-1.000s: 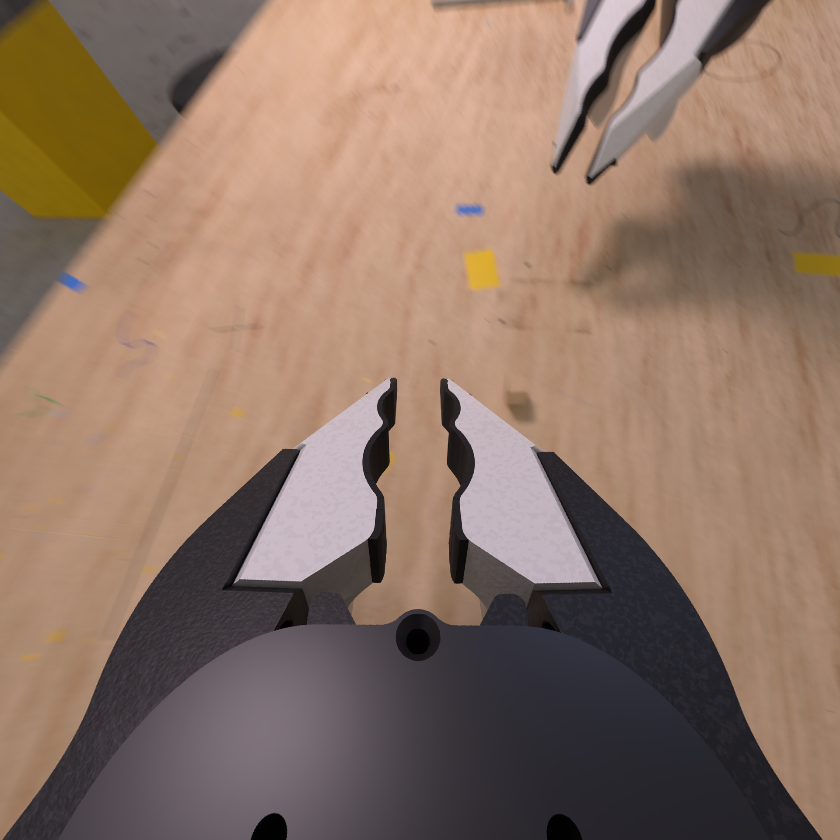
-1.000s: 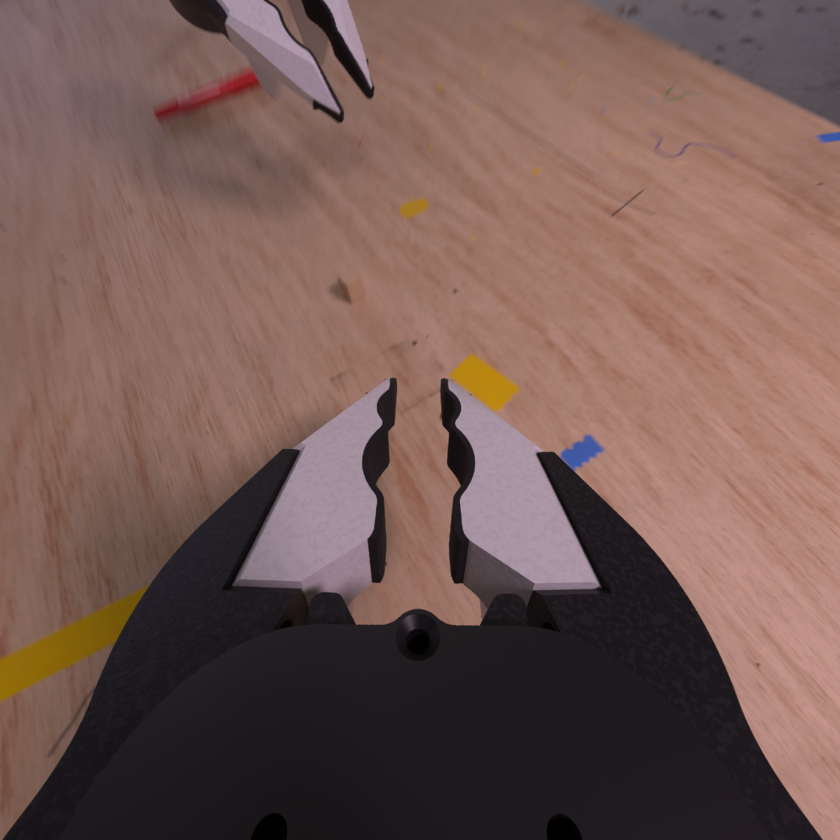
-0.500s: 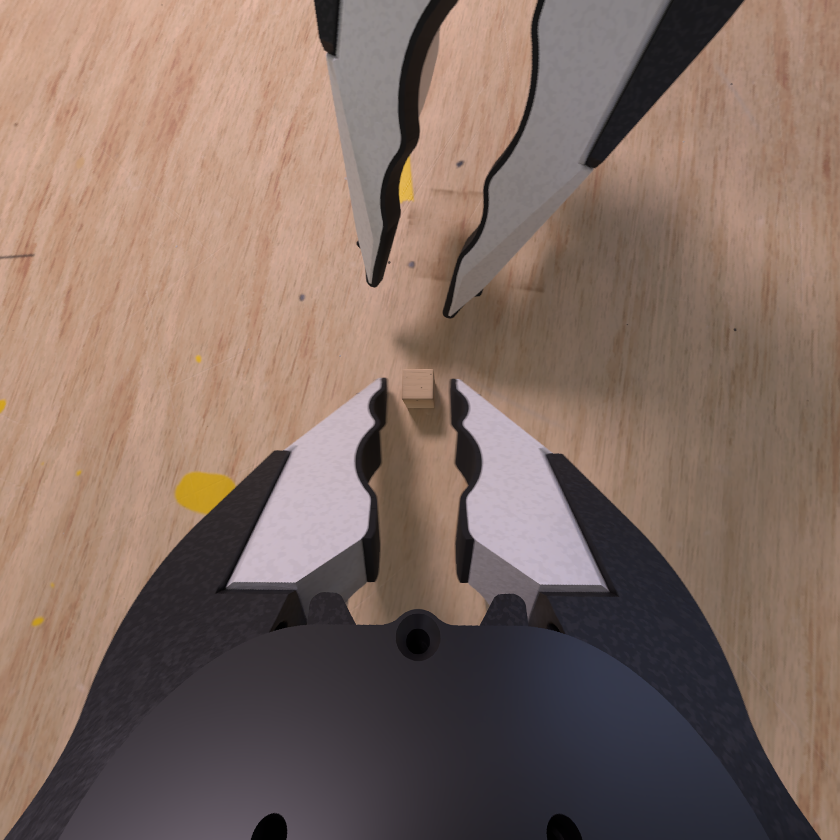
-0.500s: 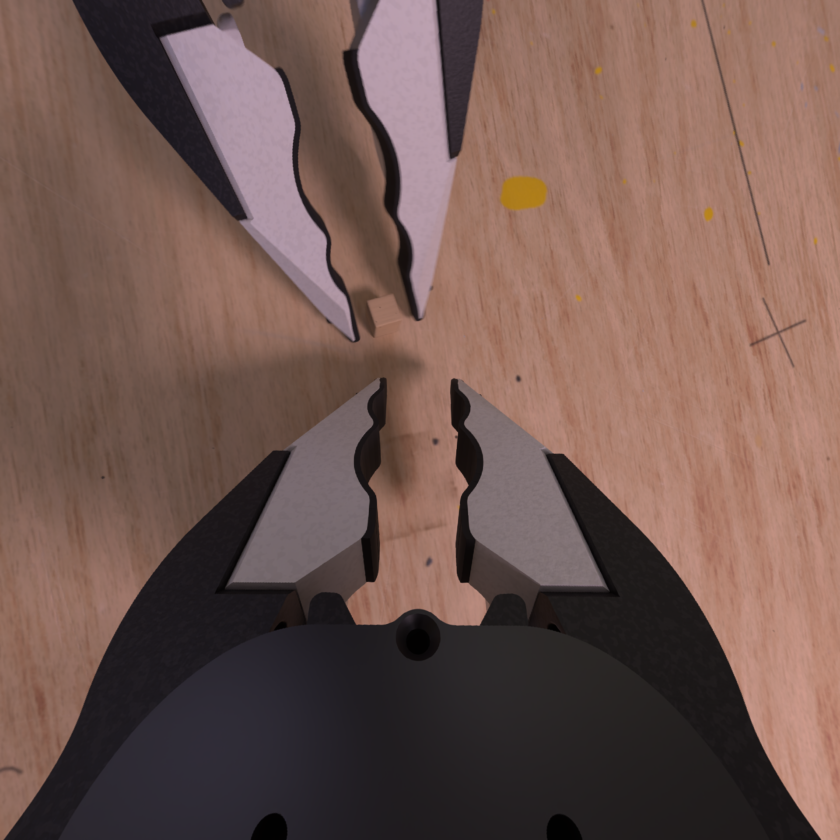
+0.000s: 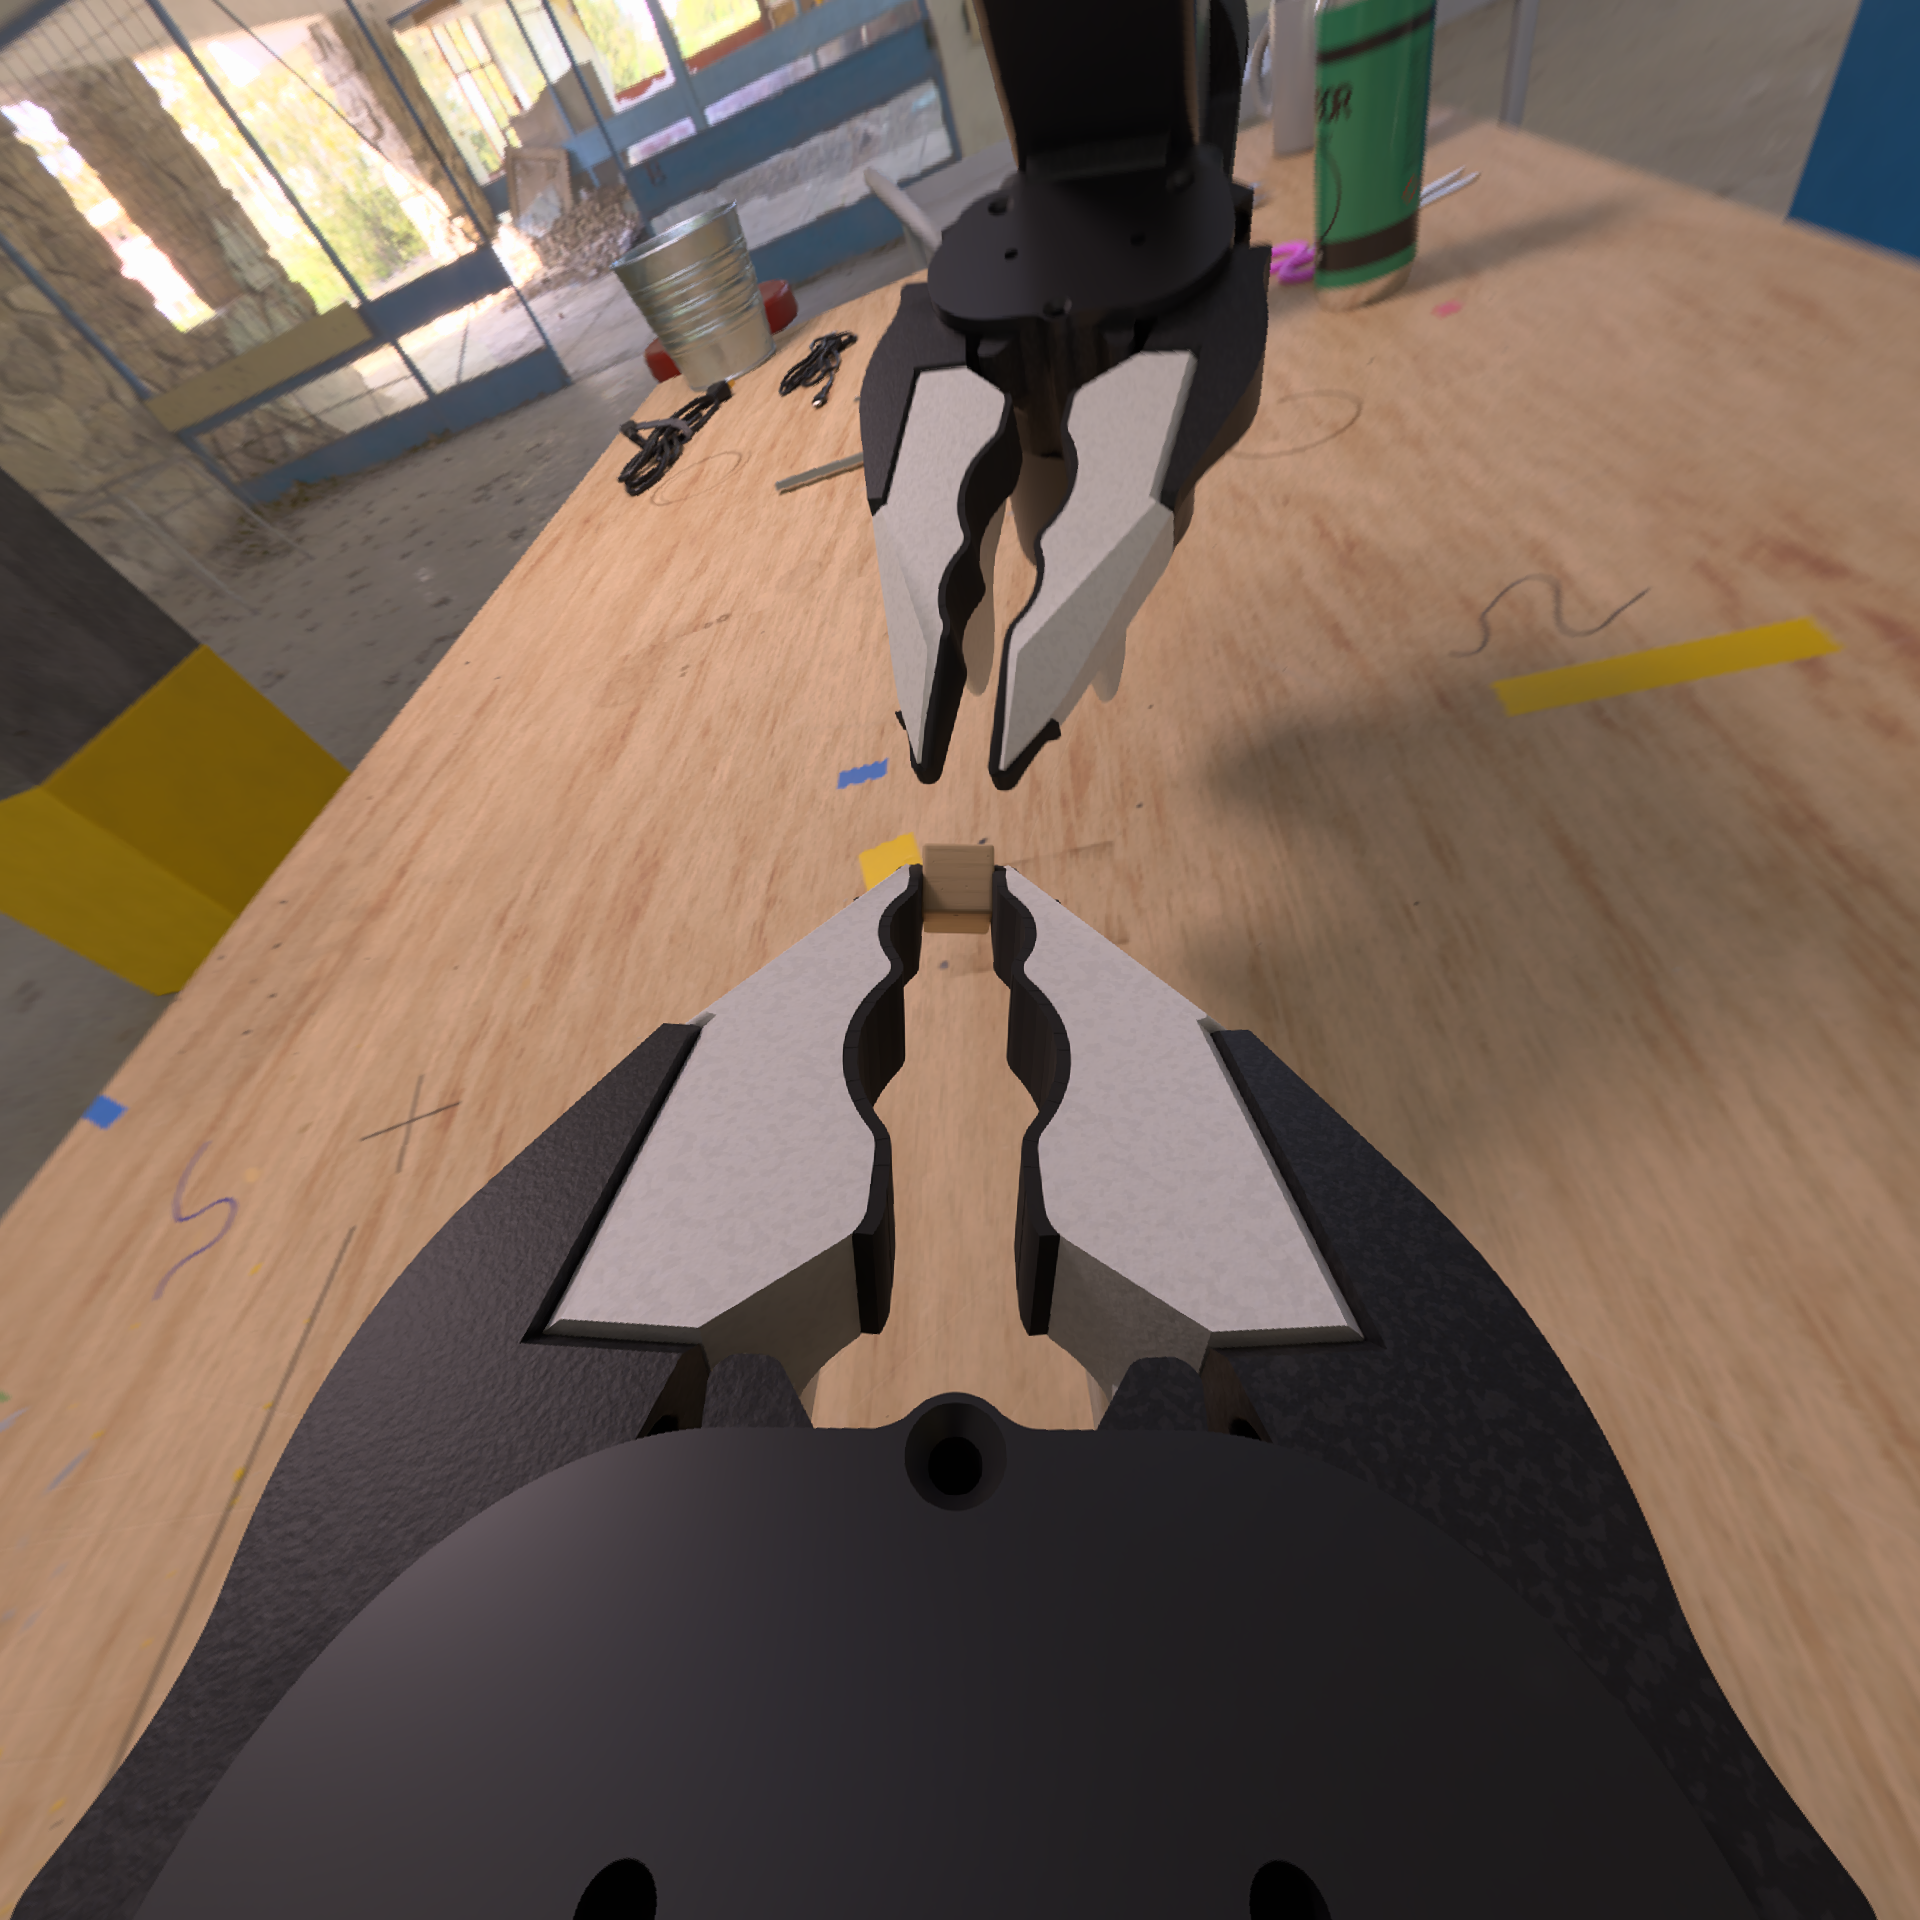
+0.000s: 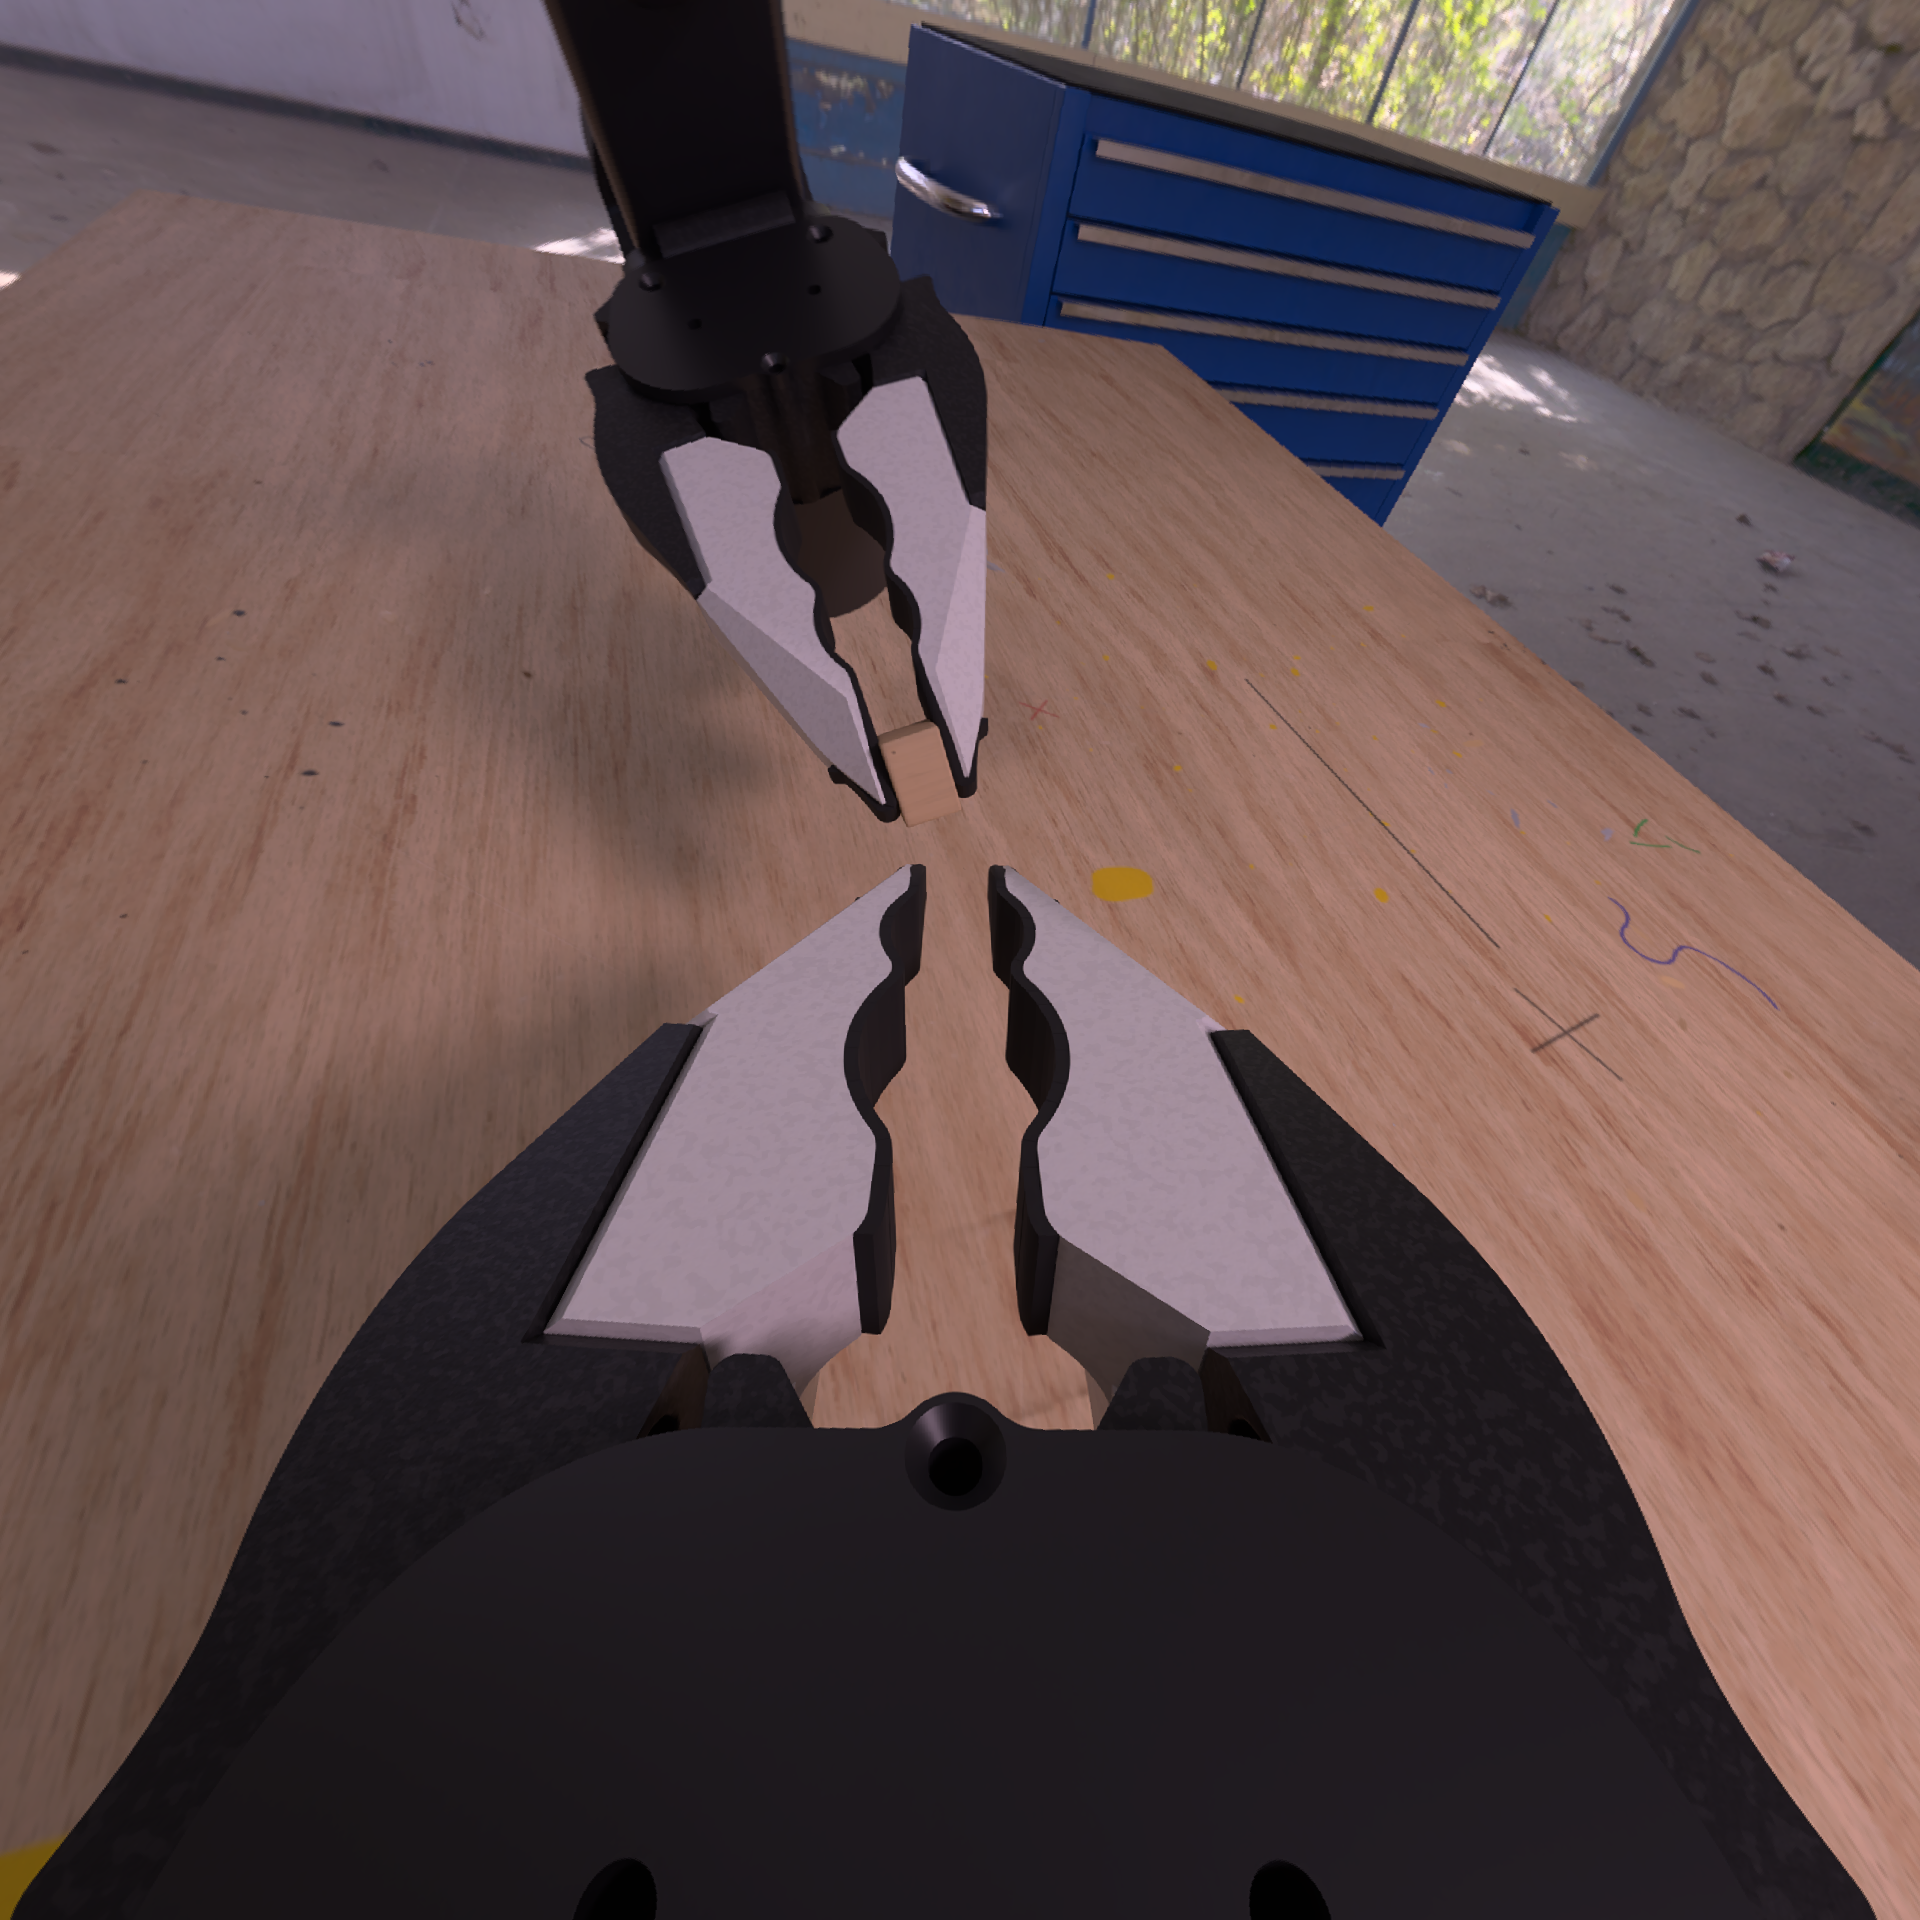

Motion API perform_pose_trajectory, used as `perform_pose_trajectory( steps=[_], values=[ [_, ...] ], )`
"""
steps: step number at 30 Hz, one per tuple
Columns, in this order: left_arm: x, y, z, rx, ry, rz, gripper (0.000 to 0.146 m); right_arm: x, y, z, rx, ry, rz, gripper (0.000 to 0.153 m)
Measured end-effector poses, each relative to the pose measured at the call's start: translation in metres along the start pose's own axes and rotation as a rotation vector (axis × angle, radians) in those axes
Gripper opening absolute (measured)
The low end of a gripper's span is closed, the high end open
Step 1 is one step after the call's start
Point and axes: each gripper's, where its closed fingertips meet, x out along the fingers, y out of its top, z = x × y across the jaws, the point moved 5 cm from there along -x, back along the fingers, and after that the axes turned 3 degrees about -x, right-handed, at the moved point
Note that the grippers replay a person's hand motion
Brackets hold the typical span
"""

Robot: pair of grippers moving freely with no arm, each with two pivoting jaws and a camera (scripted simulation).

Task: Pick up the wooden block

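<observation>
The small wooden block [image 5: 957, 881] sits clamped between the fingertips of my left gripper [image 5: 957, 885], which is shut on it just above the wooden table [image 5: 1351, 1039]. In the right wrist view the block [image 6: 914, 784] shows between the left gripper's tips [image 6: 920, 795]. My right gripper [image 6: 956, 878] is open by a narrow gap and empty. It faces the left gripper tip to tip, a short way from the block, and also shows in the left wrist view [image 5: 966, 777].
A metal bucket [image 5: 691, 296], black cables [image 5: 665, 442] and a green can [image 5: 1366, 156] stand at the table's far end. A yellow box [image 5: 156, 831] lies off the left edge. A blue drawer cabinet [image 6: 1247, 281] stands beyond the other end. Yellow tape [image 5: 1662, 665] marks the table.
My left fingers have closed on the block, which stood loose between their tips. Both grippers have tilted up from pointing down at the table to looking along it.
</observation>
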Motion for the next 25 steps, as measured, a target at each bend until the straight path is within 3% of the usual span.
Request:
perform_pose_trajectory(
  steps=[3, 6, 9, 13, 20, 25],
  values=[
    [-0.002, 0.002, -0.001, -0.047, -0.007, 0.012, 0.012, 0.001, 0.001, -0.002, 0.002, -0.017, 0.015, 0.015],
    [-0.003, 0.003, -0.005, 0.019, 0.112, -0.021, 0.012, 0.001, 0.003, 0.001, 0.016, -0.096, 0.038, 0.015],
    [-0.004, 0.01, -0.004, 0.185, 0.27, -0.013, 0.012, 0.003, 0.006, 0.004, 0.269, -0.072, 0.06, 0.019],
    [-0.003, 0.016, -0.002, 0.299, 0.375, -0.005, 0.012, 0.006, 0.015, 0.005, 0.572, -0.034, 0.239, 0.024],
    [-0.005, 0.022, -0.006, 0.335, 0.453, 0.007, 0.012, 0.012, 0.018, 0.008, 0.701, -0.042, 0.325, 0.013],
    [-0.001, 0.027, -0.017, 0.374, 0.532, -0.02, 0.012, 0.008, 0.022, 0.017, 0.762, -0.041, 0.403, 0.02]
  ],
)
